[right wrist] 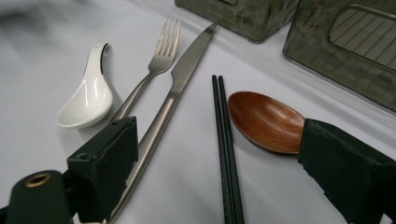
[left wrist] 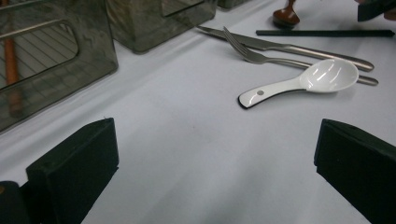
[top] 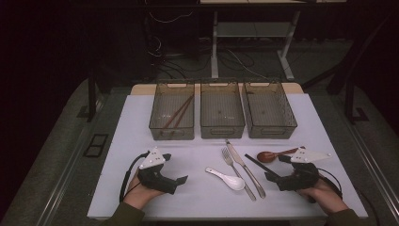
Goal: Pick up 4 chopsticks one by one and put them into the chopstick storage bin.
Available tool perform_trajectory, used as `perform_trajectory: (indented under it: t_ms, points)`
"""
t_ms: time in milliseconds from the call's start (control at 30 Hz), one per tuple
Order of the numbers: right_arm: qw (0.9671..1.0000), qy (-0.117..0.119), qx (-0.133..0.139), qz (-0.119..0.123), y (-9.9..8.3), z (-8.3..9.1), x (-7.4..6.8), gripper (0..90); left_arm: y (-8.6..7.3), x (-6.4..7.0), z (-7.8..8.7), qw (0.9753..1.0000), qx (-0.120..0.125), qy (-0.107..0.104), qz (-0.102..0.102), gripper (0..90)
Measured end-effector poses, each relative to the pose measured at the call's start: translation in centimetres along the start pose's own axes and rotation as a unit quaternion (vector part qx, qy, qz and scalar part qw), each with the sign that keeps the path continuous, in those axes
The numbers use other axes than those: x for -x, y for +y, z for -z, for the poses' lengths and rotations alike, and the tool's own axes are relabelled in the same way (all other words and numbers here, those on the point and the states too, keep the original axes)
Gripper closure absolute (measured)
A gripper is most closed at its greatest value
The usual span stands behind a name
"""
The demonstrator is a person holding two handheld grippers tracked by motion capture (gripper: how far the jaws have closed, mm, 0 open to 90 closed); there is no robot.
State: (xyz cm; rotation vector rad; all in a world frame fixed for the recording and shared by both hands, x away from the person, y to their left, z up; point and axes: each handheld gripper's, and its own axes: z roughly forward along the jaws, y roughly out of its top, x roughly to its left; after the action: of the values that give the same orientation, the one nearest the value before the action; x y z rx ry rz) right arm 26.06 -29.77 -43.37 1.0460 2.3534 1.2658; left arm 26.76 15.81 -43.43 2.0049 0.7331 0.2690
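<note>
Sorting cutlery into the three see-through grey bins, and right now I'm lining up the next grab. My right gripper [top: 278,170] is spread wide with nothing in it, jaws straddling the pair of black chopsticks [right wrist: 226,149] lying flat on the white table [top: 197,193], so I'd call that the pick in hand. The brown wooden spoon [right wrist: 266,121] sits just beside them on one side, and the long steel table knife [right wrist: 173,98] is near on the other, with the steel fork [right wrist: 149,77] and the white ceramic soup spoon [right wrist: 88,100] past it.

My left gripper [top: 176,181] is open too, parked over bare table, the soup spoon ahead of it.

The left bin [top: 172,113] already holds brown wooden chopsticks [top: 178,113], so I reckon the black pair go there. Next move needs me to drop lower and close on both sticks together without nudging the wooden spoon.
</note>
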Motion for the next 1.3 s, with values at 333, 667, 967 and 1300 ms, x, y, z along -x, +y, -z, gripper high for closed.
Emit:
perform_trajectory:
  t_ms: [333, 667, 967, 1300]
  points:
    - [0.9998, 0.0, -0.015, 0.012, 0.1, 1.3, 0.8, 12.0, -0.2, -0.1, -0.2, 1.0, -0.002, -0.008, 0.002, 0.0]
    - [0.9995, 0.0, -0.031, 0.001, -0.4, 2.7, 2.4, 14.2, -0.3, -0.1, -0.4, 0.9999, -0.006, -0.013, 0.002, 0.0]
    - [0.999, 0.002, -0.044, -0.005, -1.0, 3.6, 3.3, 32.6, -0.4, -0.1, -0.5, 0.9998, -0.011, -0.017, 0.002, 0.0]
    - [0.9967, 0.021, -0.078, -0.012, -1.2, 3.6, 3.4, 56.1, -0.5, -0.1, -0.6, 0.9997, -0.01, -0.02, 0.003, 0.0]
